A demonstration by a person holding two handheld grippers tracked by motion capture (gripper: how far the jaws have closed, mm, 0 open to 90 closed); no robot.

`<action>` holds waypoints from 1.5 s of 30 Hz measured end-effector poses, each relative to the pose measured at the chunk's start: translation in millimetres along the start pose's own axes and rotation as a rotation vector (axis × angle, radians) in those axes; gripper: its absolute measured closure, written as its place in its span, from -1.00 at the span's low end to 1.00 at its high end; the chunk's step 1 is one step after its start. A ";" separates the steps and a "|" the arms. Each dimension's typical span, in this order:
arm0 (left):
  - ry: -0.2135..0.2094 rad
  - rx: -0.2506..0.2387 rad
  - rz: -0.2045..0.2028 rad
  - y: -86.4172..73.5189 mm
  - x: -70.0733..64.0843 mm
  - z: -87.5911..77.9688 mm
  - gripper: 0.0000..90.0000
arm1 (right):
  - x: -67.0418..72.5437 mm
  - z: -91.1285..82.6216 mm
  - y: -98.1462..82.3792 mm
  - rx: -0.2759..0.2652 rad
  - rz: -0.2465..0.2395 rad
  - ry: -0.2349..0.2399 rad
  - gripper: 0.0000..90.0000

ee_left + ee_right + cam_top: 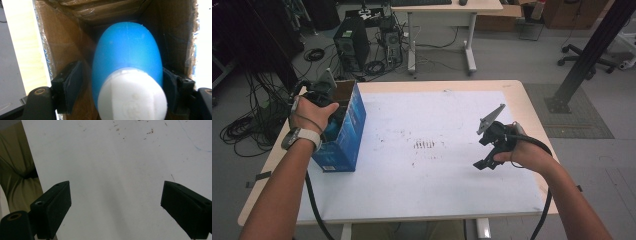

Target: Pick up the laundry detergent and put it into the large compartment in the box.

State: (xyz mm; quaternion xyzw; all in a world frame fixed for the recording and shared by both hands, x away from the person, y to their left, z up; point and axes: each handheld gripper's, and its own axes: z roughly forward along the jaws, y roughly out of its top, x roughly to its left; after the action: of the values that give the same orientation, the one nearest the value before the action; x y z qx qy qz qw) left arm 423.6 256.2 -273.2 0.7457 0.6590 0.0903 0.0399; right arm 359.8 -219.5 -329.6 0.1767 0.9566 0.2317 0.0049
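White sheet [422, 150] covers the table [532, 115]; left gripper [120, 82] released around blue bottle [127, 52] in box [344, 135], right gripper [117, 205] released, empty

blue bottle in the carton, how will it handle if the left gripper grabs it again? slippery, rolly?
The blue bottle looks smooth and glossy, so it may slip between the pads. Its rounded body would probably roll if laid on the table. Inside the cardboard box the walls likely keep it from tipping far.
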 end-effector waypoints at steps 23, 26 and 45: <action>0.001 -0.023 0.004 -1.3 2.3 -5.4 -0.54 | 1.4 -0.6 0.2 -0.001 -0.003 -0.001 -0.79; 0.004 -0.030 0.005 -1.3 1.4 -7.3 -0.55 | 1.8 -0.8 0.2 0.000 -0.004 -0.001 -0.79; 0.003 -0.043 0.014 -2.6 0.3 -14.4 -0.68 | 4.6 -3.9 -0.7 -0.008 -0.003 -0.006 -0.79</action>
State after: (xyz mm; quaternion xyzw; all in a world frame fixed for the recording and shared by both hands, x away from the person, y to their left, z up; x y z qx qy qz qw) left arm 418.4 256.0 -259.5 0.7490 0.6518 0.1056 0.0543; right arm 354.9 -220.2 -326.1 0.1757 0.9559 0.2350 0.0091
